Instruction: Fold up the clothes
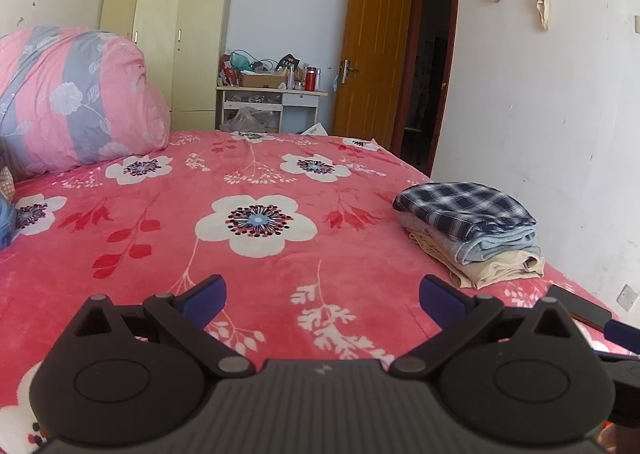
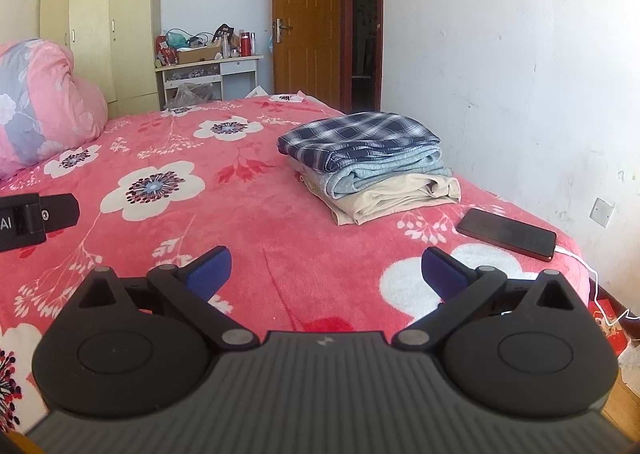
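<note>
1. Two views show the same pink flowered bedspread [image 1: 256,190]. From the left wrist, a rolled pink and grey quilt [image 1: 72,94] sits far left, a yellow wardrobe [image 1: 176,38] and a cluttered desk [image 1: 272,94] stand past the bed's foot, and a brown door [image 1: 372,50] hangs ajar.
2. A bit of blue fabric [image 1: 6,222] pokes in at the left edge; what it is cannot be told.
3. A stack of folded clothes [image 1: 472,230], plaid on top, light blue under it, beige at the bottom, lies ahead and to the right of the left gripper [image 1: 322,296], well apart from it, near the bed's right edge.
4. The left gripper's blue pads [image 1: 204,300] are spread wide over bare bedspread, holding nothing.
5. From the right wrist, a dark phone [image 2: 506,232] lies just right of the stack with a white cable [image 2: 588,266] running off the bed edge.
6. The stack of folded clothes [image 2: 368,170] lies ahead of the right gripper [image 2: 324,272], slightly right, apart from it.
7. The right gripper's pads [image 2: 210,272] also stand wide apart, empty; the left gripper's black body [image 2: 36,220] shows at the left edge.
</note>
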The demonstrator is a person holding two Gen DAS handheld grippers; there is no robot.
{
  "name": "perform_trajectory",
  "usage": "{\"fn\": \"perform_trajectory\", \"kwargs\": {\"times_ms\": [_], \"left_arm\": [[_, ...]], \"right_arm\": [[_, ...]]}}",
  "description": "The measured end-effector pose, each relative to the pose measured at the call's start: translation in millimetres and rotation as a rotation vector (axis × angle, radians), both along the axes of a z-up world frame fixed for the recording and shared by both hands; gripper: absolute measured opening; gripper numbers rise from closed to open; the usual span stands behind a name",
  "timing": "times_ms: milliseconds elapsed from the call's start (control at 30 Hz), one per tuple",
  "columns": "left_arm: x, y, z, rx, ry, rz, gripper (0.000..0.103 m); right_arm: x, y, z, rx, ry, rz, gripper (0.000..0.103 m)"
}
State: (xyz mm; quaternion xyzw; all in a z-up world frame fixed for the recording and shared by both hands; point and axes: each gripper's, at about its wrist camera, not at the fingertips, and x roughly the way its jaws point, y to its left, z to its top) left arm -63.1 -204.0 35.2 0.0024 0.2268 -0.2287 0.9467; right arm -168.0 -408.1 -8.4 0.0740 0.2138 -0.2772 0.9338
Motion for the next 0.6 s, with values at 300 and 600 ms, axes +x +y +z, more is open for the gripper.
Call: {"fn": "perform_trajectory", "kwargs": {"times_ms": [300, 600], "left_arm": [[1.5, 2.2, -2.3, -0.002, 0.030, -0.008, 0.103], [2.1, 5.1, -3.0, -0.008, 0.047, -0.005, 0.103]], "right_arm": [[3.5, 1.5, -3.8, 0.024, 0.016, 0.019, 0.102], [5.5, 1.9, -3.9, 0.024, 0.024, 0.027, 0.102]]}}
